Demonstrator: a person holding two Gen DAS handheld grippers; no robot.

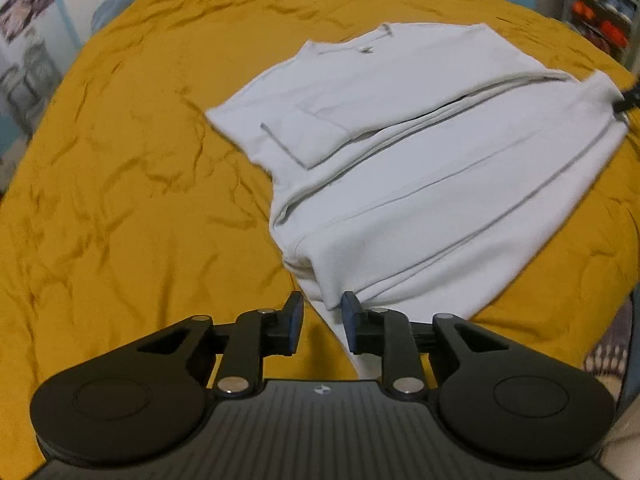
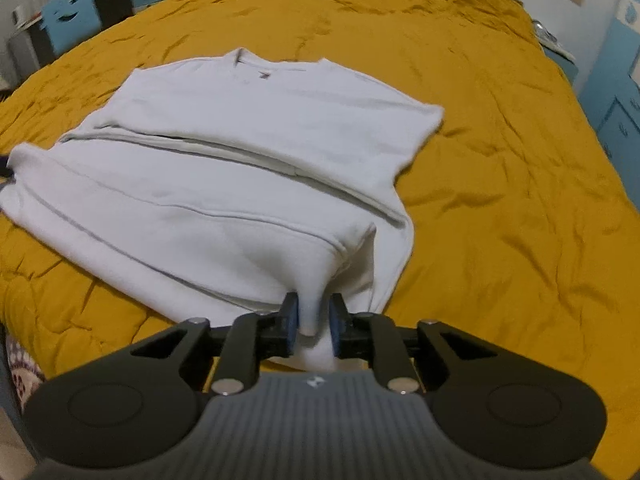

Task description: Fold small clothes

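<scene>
A pale grey-white sweatshirt lies spread on the mustard bedspread, its near part doubled into a thick fold. My left gripper stands open at the fold's near corner; cloth lies between the blue pads without being pressed. In the right wrist view the sweatshirt has its other near corner tented up into my right gripper. Its jaws stand slightly apart, with a narrow dark gap beside the cloth. A dark tip shows at the garment's far right corner in the left wrist view.
The bedspread stretches wrinkled all around the garment. Blue furniture stands beyond the bed's right side, shelves with boxes at the far right, and a patterned rug shows below the near edge.
</scene>
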